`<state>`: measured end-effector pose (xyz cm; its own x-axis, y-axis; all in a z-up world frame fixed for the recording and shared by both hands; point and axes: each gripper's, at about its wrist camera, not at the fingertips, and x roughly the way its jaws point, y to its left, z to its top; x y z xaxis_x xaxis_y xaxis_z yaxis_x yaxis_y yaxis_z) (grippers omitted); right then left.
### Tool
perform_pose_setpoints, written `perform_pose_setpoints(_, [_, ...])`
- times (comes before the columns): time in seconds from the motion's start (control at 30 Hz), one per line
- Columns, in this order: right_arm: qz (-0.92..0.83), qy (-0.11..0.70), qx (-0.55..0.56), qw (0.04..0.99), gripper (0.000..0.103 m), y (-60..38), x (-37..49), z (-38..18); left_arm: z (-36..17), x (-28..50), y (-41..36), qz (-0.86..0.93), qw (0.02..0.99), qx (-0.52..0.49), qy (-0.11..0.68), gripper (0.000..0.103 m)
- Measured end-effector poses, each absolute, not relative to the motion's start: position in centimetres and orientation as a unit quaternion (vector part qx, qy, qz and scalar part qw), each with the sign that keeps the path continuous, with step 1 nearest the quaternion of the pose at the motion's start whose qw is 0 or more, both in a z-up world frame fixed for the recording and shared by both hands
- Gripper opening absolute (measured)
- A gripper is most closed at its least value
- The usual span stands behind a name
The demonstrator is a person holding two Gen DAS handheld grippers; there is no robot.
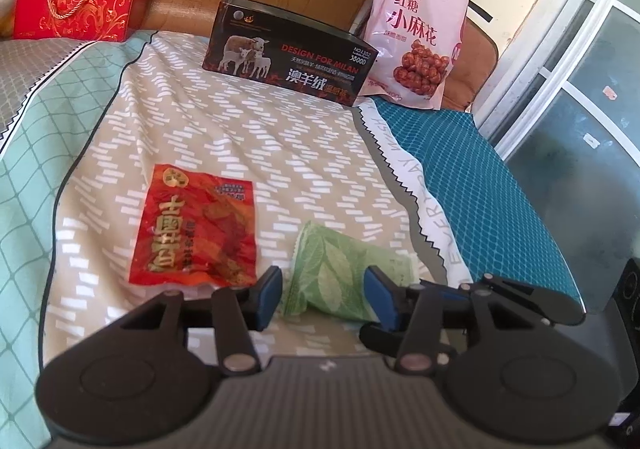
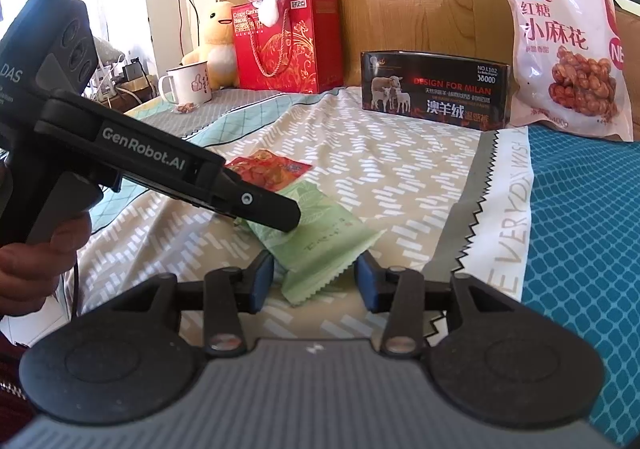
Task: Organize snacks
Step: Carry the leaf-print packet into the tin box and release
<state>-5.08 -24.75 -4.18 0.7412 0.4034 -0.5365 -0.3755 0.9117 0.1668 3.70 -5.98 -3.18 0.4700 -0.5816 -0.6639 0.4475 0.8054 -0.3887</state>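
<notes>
A green leaf-print snack packet (image 1: pixel 336 277) lies on the patterned bed cover (image 1: pixel 240 129). My left gripper (image 1: pixel 324 289) straddles it with its blue pads on either side, open, the packet resting on the cover. Just left of it lies a red snack packet (image 1: pixel 196 225). In the right wrist view my right gripper (image 2: pixel 314 277) stands open around the near corner of the green packet (image 2: pixel 328 237), with gaps at both pads. The left gripper (image 2: pixel 288 215) reaches in from the left over the packet's far end, and the red packet (image 2: pixel 272 167) shows behind it.
A black box with sheep on it (image 1: pixel 292 53) stands at the back, with a pink bag of twists (image 1: pixel 420 33) leaning beside it. A red gift box (image 2: pixel 288 41), plush toys (image 2: pixel 216 45) and a white mug (image 2: pixel 188 83) sit far left. A teal mat (image 1: pixel 480 189) covers the right side.
</notes>
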Motion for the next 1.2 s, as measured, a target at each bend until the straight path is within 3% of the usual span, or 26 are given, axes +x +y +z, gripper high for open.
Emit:
perform_pose_setpoints(0.47, [0.205,0.294,0.023,0.933,0.053,-24.7,-5.0,-4.2,-3.4,3.5,-6.6,-0.313,0.857,-0.068,0.404,0.047])
perform_pose_setpoints(0.57, [0.206,0.293,0.016,0.933,0.045,-24.3,-4.9,-4.1,-3.4,3.8,-6.8,-0.329,0.846,-0.075,0.413,0.044])
perform_pose_setpoints(0.67, [0.208,0.293,0.009,0.933,0.044,-24.0,-4.6,-3.8,-3.0,4.1,-7.0,-0.330,0.847,-0.075,0.410,0.043])
perform_pose_setpoints(0.97, [0.197,0.239,0.004,0.951,0.044,-24.9,-1.7,-0.5,1.2,7.0,-7.4,-0.346,0.866,-0.080,0.353,0.043])
perform_pose_setpoints(1.2, [0.193,0.199,0.005,0.961,0.044,-26.0,4.8,2.2,4.7,13.7,-8.3,-0.342,0.878,-0.095,0.321,0.043])
